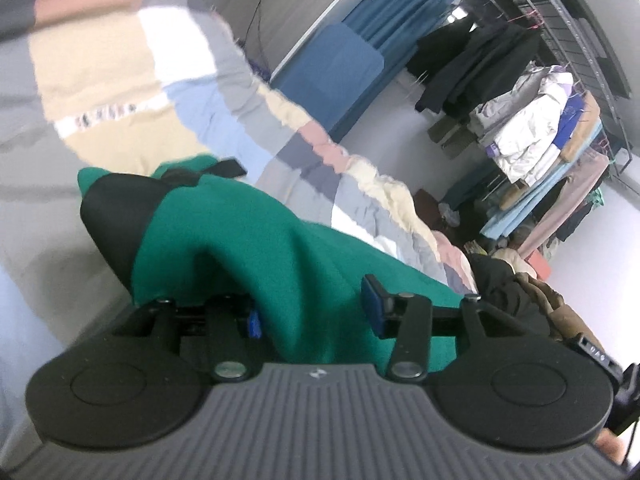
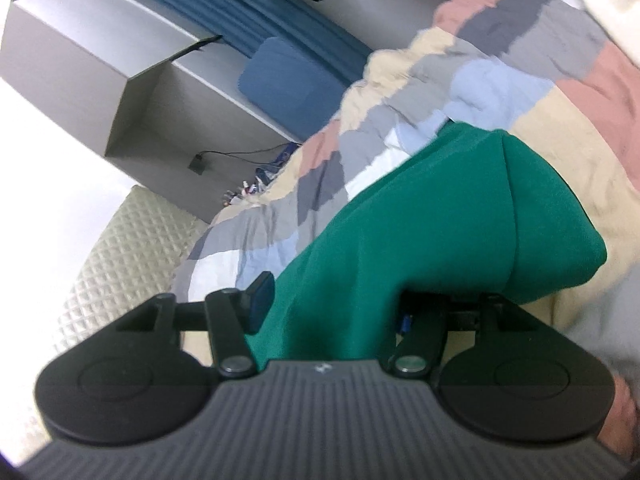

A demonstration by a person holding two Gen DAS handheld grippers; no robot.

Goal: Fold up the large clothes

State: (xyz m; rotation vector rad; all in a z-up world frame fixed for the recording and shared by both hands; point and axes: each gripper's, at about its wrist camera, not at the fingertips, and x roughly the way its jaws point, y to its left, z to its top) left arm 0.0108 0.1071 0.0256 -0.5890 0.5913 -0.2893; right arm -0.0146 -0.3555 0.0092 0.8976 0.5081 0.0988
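Note:
A green garment with a black panel lies bunched on a patchwork quilt covering the bed. In the left wrist view a fold of it runs up between the jaws of my left gripper. Those jaws stand apart: the right blue pad is bare and the left pad is half hidden by cloth. In the right wrist view the same green garment drapes through my right gripper. Its left pad stands off the cloth, while the right pad is covered by the fold. Neither gripper pinches the fabric.
A clothes rack full of hanging garments stands at the right, with a dark and brown clothing pile on the bed below it. A blue cushion and blue curtain sit behind the bed. Grey shelving and a quilted cream pad lie left.

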